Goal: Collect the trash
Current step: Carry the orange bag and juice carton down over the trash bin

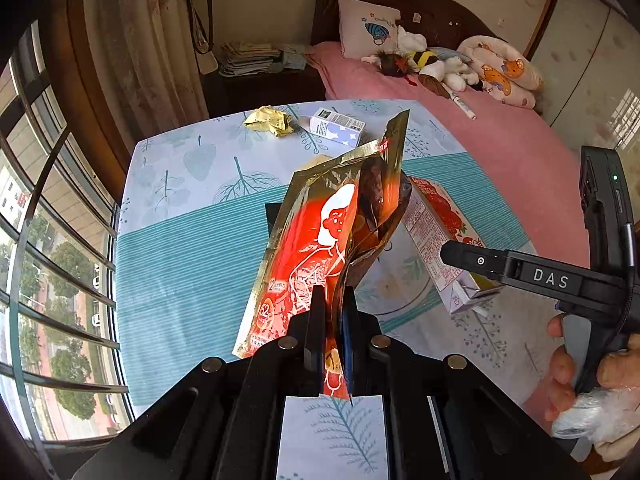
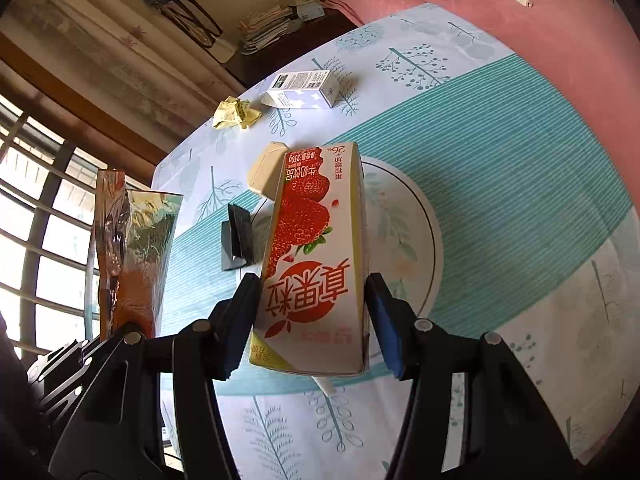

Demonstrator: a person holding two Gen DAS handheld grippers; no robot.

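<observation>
**Both grippers loaded, two scraps waiting at the far edge**

The left gripper [image 1: 334, 300] is clamping the bottom edge of a red and gold snack bag [image 1: 320, 236], which is standing up out of the closed fingers with its torn mouth pointing away and upward. The right gripper [image 2: 314, 312] is squeezing a strawberry milk carton [image 2: 316, 256] across its narrow sides, near one end; the carton's long axis is running straight out along the fingers, toward the far edge of the table [image 2: 500, 128]. Both pieces are being carried above the leaf-patterned cloth, not resting on it.

What is lying loose is farther off. A crumpled yellow wrapper [image 2: 234, 114] is sitting near the far left corner of the table, and a small white and lilac box [image 2: 304, 88] is lying on its side just beside it, along the far edge, its long axis roughly parallel to that edge. A cream-coloured block [image 2: 266, 172] and a small black stand [image 2: 238, 240] are sitting nearer the middle, partly hidden behind the carton.

Judging by the layout, the wrapper and box both lie ahead of the grippers; the left one, on the wrapper's side, seems the nearer. With both sets of fingers full, each would likely have to drop its load first. No bin or bag is showing in either view.
</observation>
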